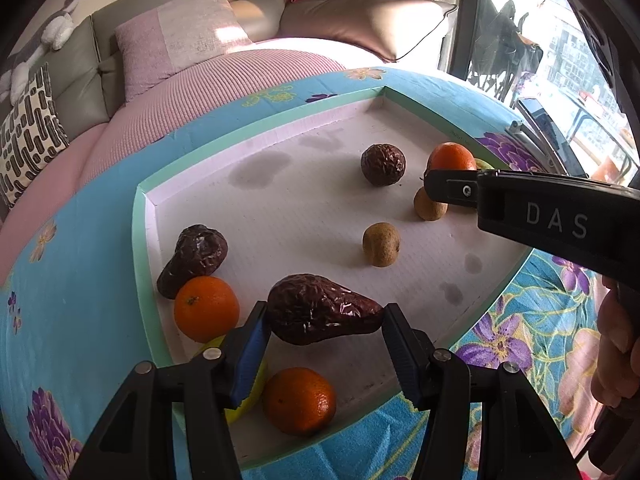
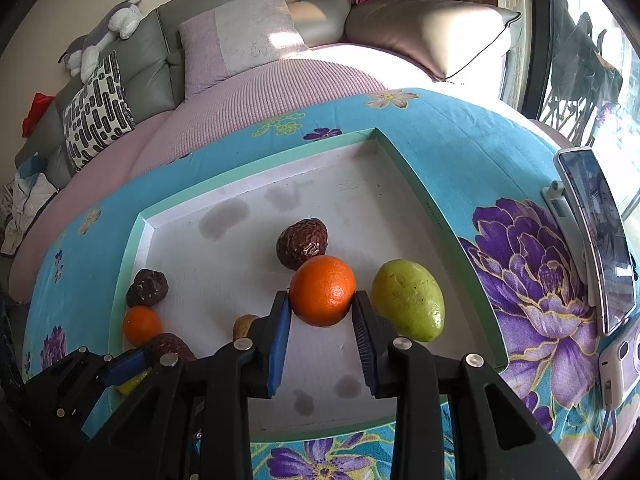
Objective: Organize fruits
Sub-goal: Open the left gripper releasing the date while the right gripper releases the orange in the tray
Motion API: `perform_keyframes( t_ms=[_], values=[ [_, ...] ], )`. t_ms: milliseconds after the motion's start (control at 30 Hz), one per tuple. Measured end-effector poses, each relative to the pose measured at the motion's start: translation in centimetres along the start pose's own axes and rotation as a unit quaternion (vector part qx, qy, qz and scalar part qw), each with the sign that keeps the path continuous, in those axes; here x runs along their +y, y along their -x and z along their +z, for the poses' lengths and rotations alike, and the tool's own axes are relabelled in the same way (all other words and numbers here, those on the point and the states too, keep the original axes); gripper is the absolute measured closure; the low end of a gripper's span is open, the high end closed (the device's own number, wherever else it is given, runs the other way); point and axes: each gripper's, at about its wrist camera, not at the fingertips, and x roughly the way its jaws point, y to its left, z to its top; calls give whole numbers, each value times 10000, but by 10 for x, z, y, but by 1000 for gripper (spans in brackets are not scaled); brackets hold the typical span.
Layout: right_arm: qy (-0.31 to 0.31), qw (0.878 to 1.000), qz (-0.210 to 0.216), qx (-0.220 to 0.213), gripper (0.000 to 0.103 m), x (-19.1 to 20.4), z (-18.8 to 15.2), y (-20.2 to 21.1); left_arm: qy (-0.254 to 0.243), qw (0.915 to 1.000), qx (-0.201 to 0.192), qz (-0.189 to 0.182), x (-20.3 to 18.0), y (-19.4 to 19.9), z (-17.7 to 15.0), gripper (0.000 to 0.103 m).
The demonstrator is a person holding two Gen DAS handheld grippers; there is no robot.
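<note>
Dark wrinkled avocado [image 1: 320,310] sits lengthwise between the blue pads of the left gripper [image 1: 324,320], low over the white tray [image 1: 304,216] near its front-left; pads touch both ends, so it reads as clamped end to end, a long and slippery hold. An orange [image 2: 322,290] is clamped across its middle in the right gripper [image 2: 320,312], just beside the green pear-like fruit [image 2: 408,300] and just in front of a second dark fruit [image 2: 302,243]. Judgement: both fruits are gripped and about to be carried to their groups. To do it well, lift each straight up before moving sideways, so the orange does not nudge the green fruit and the avocado clears the two oranges [image 1: 206,307] [image 1: 299,400] close by. Keep the avocado level; its tapered end could pivot out of the pads. Set it down beside the other dark avocado [image 1: 194,258] at the left wall and release only once it rests on the tray. Two kiwis [image 1: 381,244] lie mid-tray, well apart from either grip.
</note>
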Motion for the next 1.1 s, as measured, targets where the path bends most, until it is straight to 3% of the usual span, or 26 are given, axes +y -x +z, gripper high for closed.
perform_keyframes(
  t_ms=[433, 567, 700, 867, 1033, 1100],
  values=[
    [95, 9999, 76, 10, 70, 2, -3, 8, 90, 9998, -160, 15, 7, 22, -6, 37],
    [145, 9998, 64, 84, 70, 4, -6, 9, 417, 9983, -360, 177, 27, 43, -15, 37],
    [276, 9993, 54, 236, 70, 12, -15, 4, 1079, 9923, -454, 401, 64, 54, -30, 36],
    [429, 9983, -37, 399, 70, 20, -27, -2, 1789, 9795, -400, 839, 108, 57, -52, 29],
    [517, 9974, -107, 486, 70, 24, -32, -10, 2213, 9679, -415, 1120, 131, 60, -72, 3],
    [573, 9970, -190, 480, 70, 27, -32, -11, 2279, 9663, -464, 1107, 135, 63, -78, 1]
  ],
)
